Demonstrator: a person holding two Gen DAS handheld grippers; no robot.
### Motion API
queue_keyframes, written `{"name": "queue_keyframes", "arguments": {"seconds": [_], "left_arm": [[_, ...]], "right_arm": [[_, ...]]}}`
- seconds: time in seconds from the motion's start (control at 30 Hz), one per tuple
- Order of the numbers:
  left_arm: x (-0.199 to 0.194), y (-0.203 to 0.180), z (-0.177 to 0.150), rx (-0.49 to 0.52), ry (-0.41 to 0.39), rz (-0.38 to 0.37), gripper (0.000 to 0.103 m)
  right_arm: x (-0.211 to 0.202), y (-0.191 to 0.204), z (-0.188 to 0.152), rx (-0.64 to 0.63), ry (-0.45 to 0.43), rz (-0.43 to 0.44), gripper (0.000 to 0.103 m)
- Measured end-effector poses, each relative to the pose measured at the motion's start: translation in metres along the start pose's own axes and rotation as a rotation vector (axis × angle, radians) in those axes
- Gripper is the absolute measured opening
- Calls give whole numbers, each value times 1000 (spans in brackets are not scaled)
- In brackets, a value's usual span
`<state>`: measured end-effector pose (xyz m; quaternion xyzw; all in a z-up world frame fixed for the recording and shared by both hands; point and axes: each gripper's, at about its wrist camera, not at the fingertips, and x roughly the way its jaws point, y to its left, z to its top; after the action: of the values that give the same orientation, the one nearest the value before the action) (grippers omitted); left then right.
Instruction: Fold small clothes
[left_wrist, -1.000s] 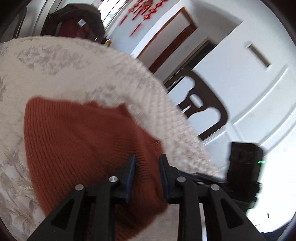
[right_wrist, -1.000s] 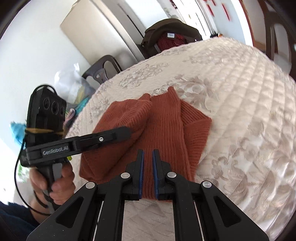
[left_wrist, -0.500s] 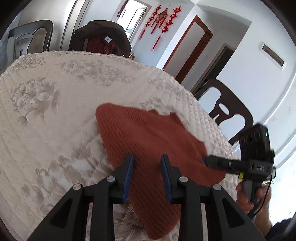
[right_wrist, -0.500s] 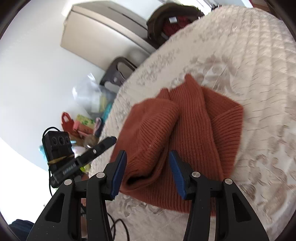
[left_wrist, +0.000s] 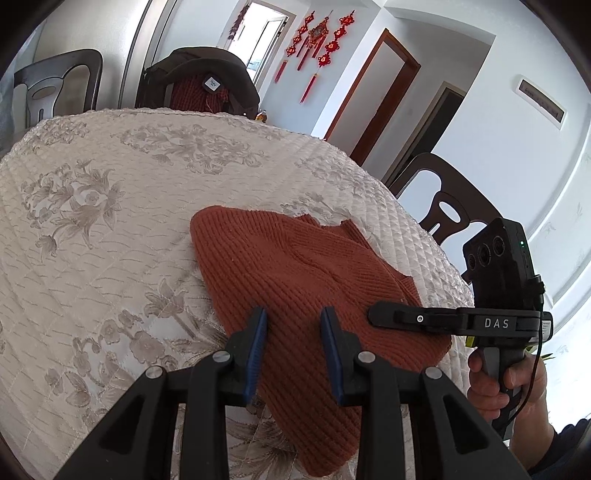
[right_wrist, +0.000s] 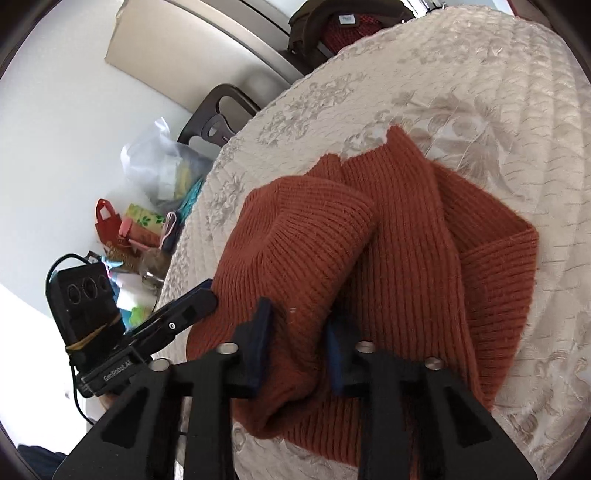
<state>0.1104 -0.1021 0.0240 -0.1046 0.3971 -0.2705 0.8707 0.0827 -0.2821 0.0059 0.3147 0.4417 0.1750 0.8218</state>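
Note:
A rust-orange knitted sweater lies partly folded on the quilted cream tablecloth. My left gripper hovers over its near edge with the jaws apart; the knit lies flat under the gap and neither pad presses on it. From the right wrist view, the left gripper sits at the left edge of the sweater. My right gripper is closing its jaws on a thick folded flap of the sweater, which bulges between the pads. Its tip reaches in from the right.
Dark chairs stand around the table, one at the back draped with a dark jacket. A plastic bag and small clutter sit beyond the table's left edge. A hand holds the right gripper's handle.
The left gripper let the lifted fabric down and drew back; the sweater now lies flat. The right gripper opened wide, sank toward the folded flap and narrowed around it.

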Motion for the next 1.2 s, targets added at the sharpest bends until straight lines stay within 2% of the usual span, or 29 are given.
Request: {"name": "queue_keyframes", "arguments": {"seconds": [0.2,0.33,0.4,0.5,0.6,0.7,0.77,0.87,1.0,1.07,1.13,1.2], "left_arm": [[-2,-16,14,34,-15,-17,32],[8,-32,14,76,0,-43,32],[17,-36,7,93,25,-40,32],[21,-38,0,113,26,-29,32],[16,-36,-1,108,31,-25,32],[8,-37,0,110,27,-8,32],[1,-39,1,114,14,-17,32],[-6,-48,-2,154,13,-35,32],[-6,-63,-19,237,52,-35,32],[-4,-67,-29,288,57,2,32],[1,-65,-37,303,70,33,33],[-1,-63,-41,304,56,37,33]], "right_arm": [[-38,0,5,-30,-101,18,17],[-75,-11,2,-37,-178,-28,17],[-79,-28,-6,7,-172,-46,17],[-63,-48,-19,57,-114,-75,17],[-66,-54,-22,89,-139,-25,20],[-72,-45,-18,39,-134,-67,22],[-88,-34,-18,-12,-186,-117,22],[-107,-14,-23,-96,-235,-104,22],[-97,11,-41,-240,-179,-167,21],[-82,10,-51,-282,-127,-214,18],[-67,2,-60,-310,-77,-290,2],[-65,2,-68,-343,-85,-316,0]]}}
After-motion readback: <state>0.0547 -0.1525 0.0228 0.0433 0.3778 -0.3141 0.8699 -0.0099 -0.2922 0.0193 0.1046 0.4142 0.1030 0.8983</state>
